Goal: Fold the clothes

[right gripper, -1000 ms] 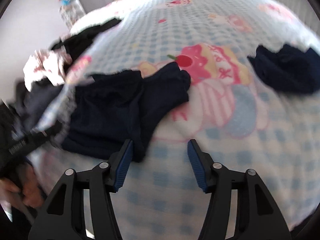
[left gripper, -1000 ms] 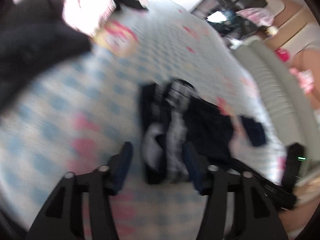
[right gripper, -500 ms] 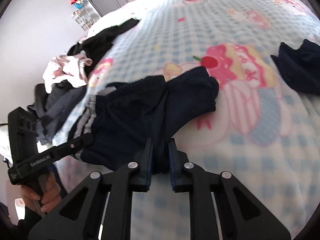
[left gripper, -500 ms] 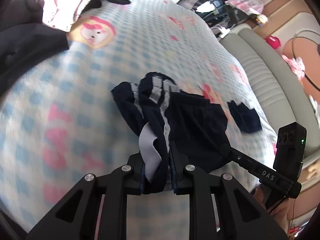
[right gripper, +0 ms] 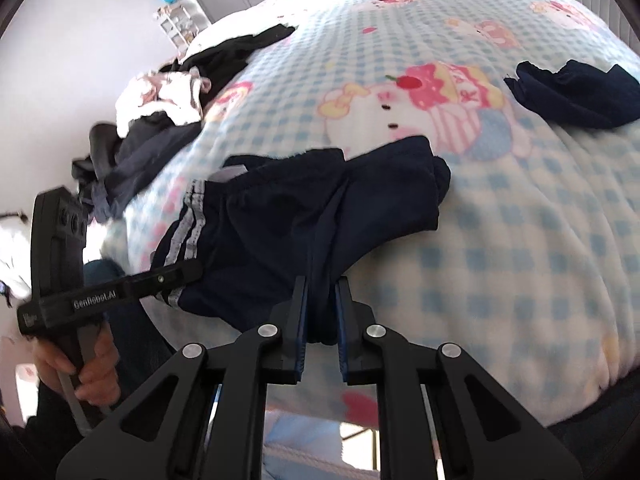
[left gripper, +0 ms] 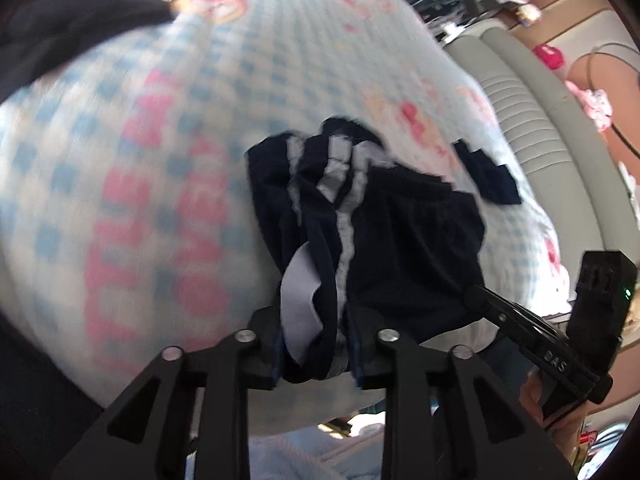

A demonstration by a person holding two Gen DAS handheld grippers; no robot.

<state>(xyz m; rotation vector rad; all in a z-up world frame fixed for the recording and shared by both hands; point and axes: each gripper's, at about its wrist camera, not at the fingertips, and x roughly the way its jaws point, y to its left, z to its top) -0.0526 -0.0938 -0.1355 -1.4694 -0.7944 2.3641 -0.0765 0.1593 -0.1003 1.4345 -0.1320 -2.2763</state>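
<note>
While both wrist cameras are looking across a bed [right gripper: 520, 220], I am noting its cover: a soft, fleecy blanket in pale blue and white check, printed with pink cartoon cats, bows and a cupcake. Beyond the bed in the left wrist view, a grey ribbed padded edge [left gripper: 516, 92] is curving past, with cluttered dark furniture behind it, blurred. In the right wrist view, a pale wall, a grey door and a small shelf rack [right gripper: 176, 24] are showing at the far end.

Navy shorts [right gripper: 280, 220] with grey-white side stripes and a gathered waistband are lying crumpled near the bed's near edge. My left hand-held gripper [left gripper: 316, 344] is clamping the striped waistband end, where a pale lining patch is folding out between the fingers. My right hand-held gripper [right gripper: 322, 328] is pinching a bunched fold of the plain navy fabric, blue pads pressing on both sides.

A second small navy garment [right gripper: 580, 92] is lying apart, further up the bed. A heap of dark and pink-white clothes [right gripper: 160, 112] is sitting at the far left corner.

Lettering is reading "GenRoboLAI", as far as I can tell, on the left tool's bar, and "DAS" on the right tool's bar [left gripper: 556, 364]. A hand [right gripper: 88, 364] is gripping the left handle.
</note>
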